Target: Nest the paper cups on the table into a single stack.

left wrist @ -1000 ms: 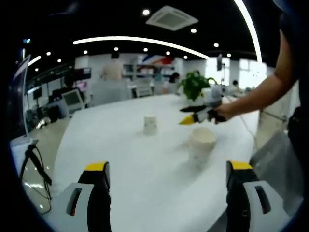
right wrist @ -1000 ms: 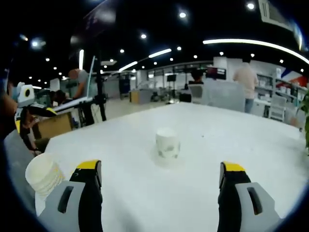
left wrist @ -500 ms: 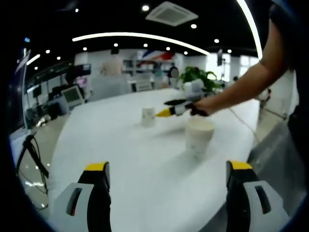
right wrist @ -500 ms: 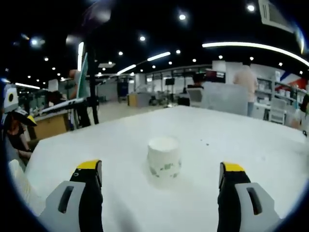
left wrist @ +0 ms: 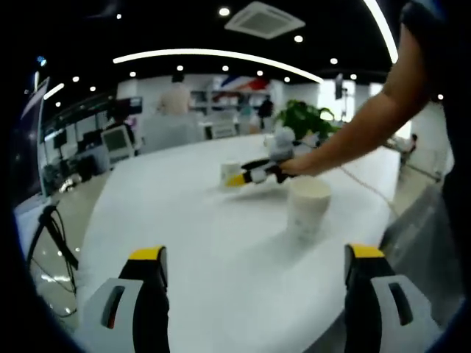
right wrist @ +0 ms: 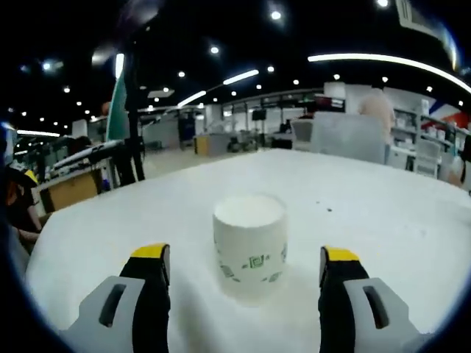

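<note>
A single white paper cup (right wrist: 250,246) with a green print stands on the white table (right wrist: 383,213), between the two jaws of my right gripper (right wrist: 245,254). The jaws are open, one on each side of the cup, with a gap on both sides. In the left gripper view, the same cup (left wrist: 229,172) sits mid-table with the right gripper (left wrist: 246,176) reaching around it. A stack of nested cups (left wrist: 307,207) stands nearer, mouth up. My left gripper (left wrist: 255,257) hangs open over the table's near part, holding nothing.
A person's arm (left wrist: 353,136) stretches in from the right to the right gripper. A green plant (left wrist: 302,119) stands at the far side of the table (left wrist: 191,220). A tripod (left wrist: 48,235) is on the floor past the left edge. Office desks and people lie beyond.
The right gripper has moved forward, so the single cup now sits between its jaws, which have narrowed slightly. The left gripper has stayed nearly in place.
</note>
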`<state>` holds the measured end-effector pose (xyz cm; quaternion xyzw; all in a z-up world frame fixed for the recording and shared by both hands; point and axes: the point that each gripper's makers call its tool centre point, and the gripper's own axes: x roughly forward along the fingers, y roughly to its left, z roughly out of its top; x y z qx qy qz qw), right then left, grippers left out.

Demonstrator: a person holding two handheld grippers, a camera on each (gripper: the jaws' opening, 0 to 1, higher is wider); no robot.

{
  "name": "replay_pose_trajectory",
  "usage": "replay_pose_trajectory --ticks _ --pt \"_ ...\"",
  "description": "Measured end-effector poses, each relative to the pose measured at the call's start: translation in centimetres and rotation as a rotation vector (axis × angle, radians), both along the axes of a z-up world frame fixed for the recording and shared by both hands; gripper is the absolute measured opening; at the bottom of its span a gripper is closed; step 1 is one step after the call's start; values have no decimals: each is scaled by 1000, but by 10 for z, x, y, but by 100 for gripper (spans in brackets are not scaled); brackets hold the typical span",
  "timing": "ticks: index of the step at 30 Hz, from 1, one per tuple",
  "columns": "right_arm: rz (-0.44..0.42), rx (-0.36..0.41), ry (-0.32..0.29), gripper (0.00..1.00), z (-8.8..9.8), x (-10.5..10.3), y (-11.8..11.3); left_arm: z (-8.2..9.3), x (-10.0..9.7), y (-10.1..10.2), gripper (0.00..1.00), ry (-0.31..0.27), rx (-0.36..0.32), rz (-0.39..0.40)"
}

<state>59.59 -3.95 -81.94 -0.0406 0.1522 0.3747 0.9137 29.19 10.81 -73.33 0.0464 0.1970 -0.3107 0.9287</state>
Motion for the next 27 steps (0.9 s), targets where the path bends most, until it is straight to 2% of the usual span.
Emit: replay_pose_trajectory --ticks 3,11,12,13,14,24,27 --pt "-11 -21 1 65 -4 7 0 1 1 5 99 1 7 6" --pt "-13 -47 27 51 -13 14 5 3 3 9 99 6 4 16" --pt "-11 -58 30 45 -15 14 5 3 3 9 99 5 3 14" --pt "-5 -70 58 41 -20 9 6 3 3 10 99 7 2 14" --pt "-1 -62 42 41 -17 10 7 2 3 10 99 9 1 14" --pt "-12 -62 52 39 -16 10 3 5 5 8 98 0 4 14" --pt "-16 -51 51 39 -8 13 4 5 5 9 99 4 8 20"
